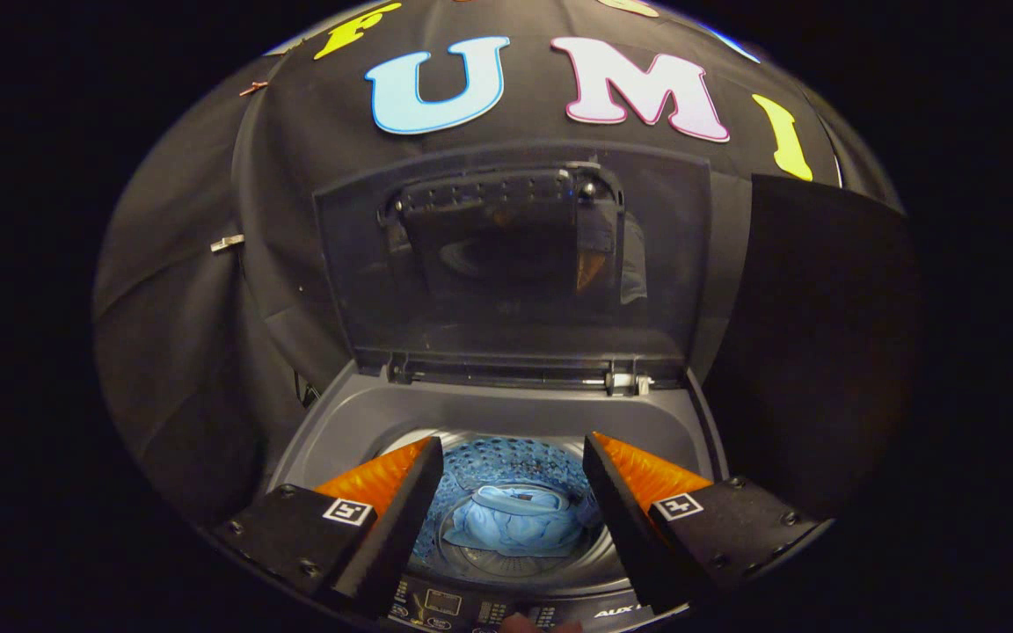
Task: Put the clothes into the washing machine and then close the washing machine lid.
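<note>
While the washing machine (506,413) is standing with its lid (511,264) raised, the gripper (511,462) is hovering above the drum, jaws spread wide and empty, blue clothes (511,523) lying inside.

"AUX" – on washing machine panel (506,607)

The gripper (511,457) hangs with its two fingers (401,501) spread wide apart, gripping nothing. Both fingers point forward and slightly downward, level with each other. A fingertip of the person's hand (528,624) shows just below them.
</note>
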`<state>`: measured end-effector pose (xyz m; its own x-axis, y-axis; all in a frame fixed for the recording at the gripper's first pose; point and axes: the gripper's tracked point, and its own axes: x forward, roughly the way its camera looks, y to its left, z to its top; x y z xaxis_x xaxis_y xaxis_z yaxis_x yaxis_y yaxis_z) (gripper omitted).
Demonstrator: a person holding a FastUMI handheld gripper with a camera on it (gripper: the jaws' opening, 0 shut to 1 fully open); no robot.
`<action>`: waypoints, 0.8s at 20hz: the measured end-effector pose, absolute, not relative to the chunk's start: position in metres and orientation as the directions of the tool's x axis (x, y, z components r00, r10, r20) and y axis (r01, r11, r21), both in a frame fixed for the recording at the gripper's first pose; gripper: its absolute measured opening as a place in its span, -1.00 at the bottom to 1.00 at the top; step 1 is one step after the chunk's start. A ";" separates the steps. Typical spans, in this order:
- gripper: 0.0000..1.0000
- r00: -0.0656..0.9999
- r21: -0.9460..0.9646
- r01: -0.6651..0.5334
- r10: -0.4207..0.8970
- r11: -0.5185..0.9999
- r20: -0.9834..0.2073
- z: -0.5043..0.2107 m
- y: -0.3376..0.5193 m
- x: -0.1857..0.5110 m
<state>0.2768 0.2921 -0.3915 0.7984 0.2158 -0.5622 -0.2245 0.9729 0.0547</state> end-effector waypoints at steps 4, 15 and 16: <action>1.00 0.819 0.059 -0.243 0.237 0.968 -0.522 -0.354 0.290 0.276; 0.99 0.899 0.058 -0.263 0.266 0.963 -0.348 -0.234 0.281 0.277; 0.99 0.905 0.066 -0.267 0.274 0.961 -0.326 -0.221 0.283 0.277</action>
<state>0.2773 0.2827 -0.2209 0.9047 0.2739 -0.3264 -0.2671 0.9614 0.0664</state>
